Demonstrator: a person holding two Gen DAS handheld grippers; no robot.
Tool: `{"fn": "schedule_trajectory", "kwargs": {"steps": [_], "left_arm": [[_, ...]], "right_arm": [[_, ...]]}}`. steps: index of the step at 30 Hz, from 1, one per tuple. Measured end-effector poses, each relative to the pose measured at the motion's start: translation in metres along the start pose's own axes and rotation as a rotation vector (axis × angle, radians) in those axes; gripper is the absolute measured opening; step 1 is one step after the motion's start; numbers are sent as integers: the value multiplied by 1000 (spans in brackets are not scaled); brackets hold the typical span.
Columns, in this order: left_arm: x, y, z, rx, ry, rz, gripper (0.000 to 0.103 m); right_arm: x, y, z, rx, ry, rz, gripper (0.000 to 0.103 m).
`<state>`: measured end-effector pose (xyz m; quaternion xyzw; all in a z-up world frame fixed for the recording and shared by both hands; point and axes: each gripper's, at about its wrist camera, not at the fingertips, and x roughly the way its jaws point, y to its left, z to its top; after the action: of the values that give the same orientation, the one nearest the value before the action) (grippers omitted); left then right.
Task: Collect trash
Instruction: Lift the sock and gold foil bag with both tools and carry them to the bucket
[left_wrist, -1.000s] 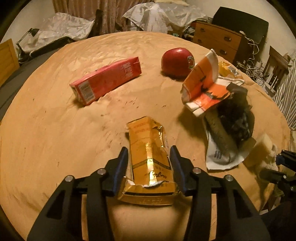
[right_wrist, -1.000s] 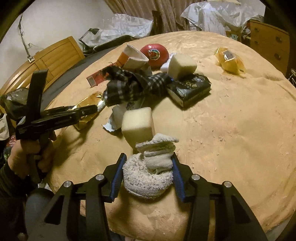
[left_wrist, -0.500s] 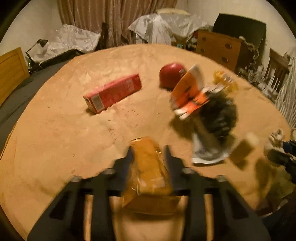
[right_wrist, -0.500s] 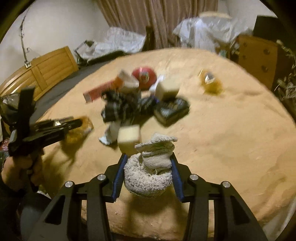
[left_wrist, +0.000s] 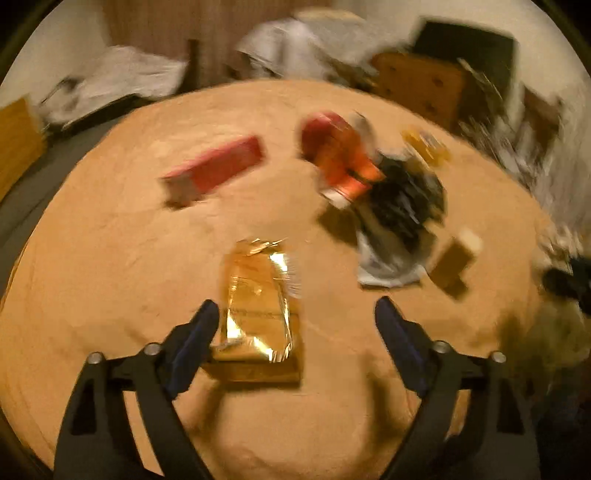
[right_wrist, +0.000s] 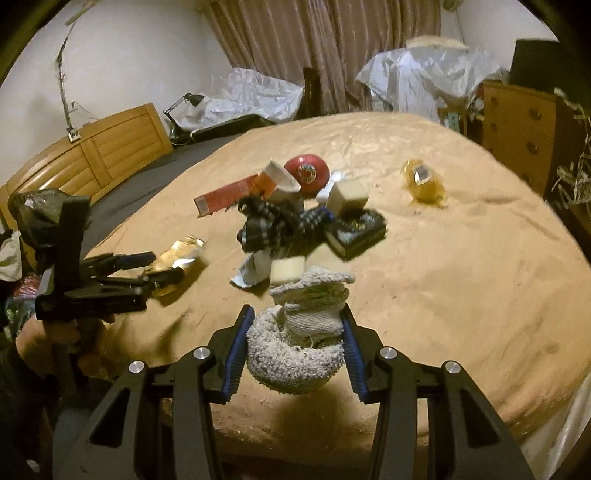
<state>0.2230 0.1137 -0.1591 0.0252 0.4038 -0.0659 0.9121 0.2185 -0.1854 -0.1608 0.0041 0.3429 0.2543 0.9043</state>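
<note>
In the left wrist view, which is blurred, the left gripper (left_wrist: 295, 325) has its jaws standing wide apart; they have just been opening. The gold wrapper (left_wrist: 255, 306) lies between them on the tan bed cover (left_wrist: 110, 258), close against the left finger, and the right finger is clearly away from it, so no pad presses on it. The long axis of the wrapper runs away from the camera, along the fingers, and its crumpled far end points toward the middle of the bed. Further back lies a red carton (left_wrist: 216, 170), its long axis slanting from lower left to upper right. To the right of it there is a red round thing (left_wrist: 321, 129), an orange paper cup (left_wrist: 347, 166) and a dark cloth (left_wrist: 406, 199) in one heap. In the right wrist view, the right gripper (right_wrist: 295, 332) holds a grey-white rolled sock (right_wrist: 299, 343) between its blue pads, at a middle opening; the roll bulges below the fingers and its folded top stands up above them. Beyond it the heap shows a checked dark cloth (right_wrist: 269, 225), a black box (right_wrist: 356, 232), two pale blocks (right_wrist: 347, 194) and the red round thing (right_wrist: 306, 173). At the left side the other gripper (right_wrist: 162, 267) is seen with the gold wrapper (right_wrist: 181, 253) at its fingers, the wrapper pointing toward the heap. A yellow wrapper (right_wrist: 423, 181) lies well apart to the right.
</note>
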Motion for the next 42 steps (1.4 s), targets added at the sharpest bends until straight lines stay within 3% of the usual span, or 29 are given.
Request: {"fn": "schedule_trajectory", "kwargs": {"steps": [3, 7, 11, 12, 14, 16, 20, 30, 36, 42], "left_arm": [[13, 9, 7, -3, 12, 82, 83], [26, 30, 9, -98, 57, 109, 83], [42, 26, 3, -95, 105, 111, 81], [45, 24, 0, -93, 105, 123, 74], [40, 23, -1, -117, 75, 116, 52], [36, 22, 1, -135, 56, 118, 41], [10, 7, 1, -114, -24, 147, 41], [-121, -78, 11, -70, -366, 195, 41], [-152, -99, 5, -116, -494, 242, 43], [-171, -120, -3, -122, -582, 297, 43]], "right_arm": [[4, 0, 0, 15, 7, 15, 48], [12, 2, 1, 12, 21, 14, 48], [23, 3, 4, 14, 37, 22, 48], [25, 5, 5, 12, 38, 22, 48], [27, 7, 8, 6, 37, 20, 48], [27, 8, 10, -2, 25, 9, 48], [19, 9, 15, -16, -15, -10, 47], [-51, 35, 23, -110, -217, -90, 47], [-104, 48, 22, -124, -376, -148, 47], [-132, 53, 12, -108, -454, -182, 47]]}}
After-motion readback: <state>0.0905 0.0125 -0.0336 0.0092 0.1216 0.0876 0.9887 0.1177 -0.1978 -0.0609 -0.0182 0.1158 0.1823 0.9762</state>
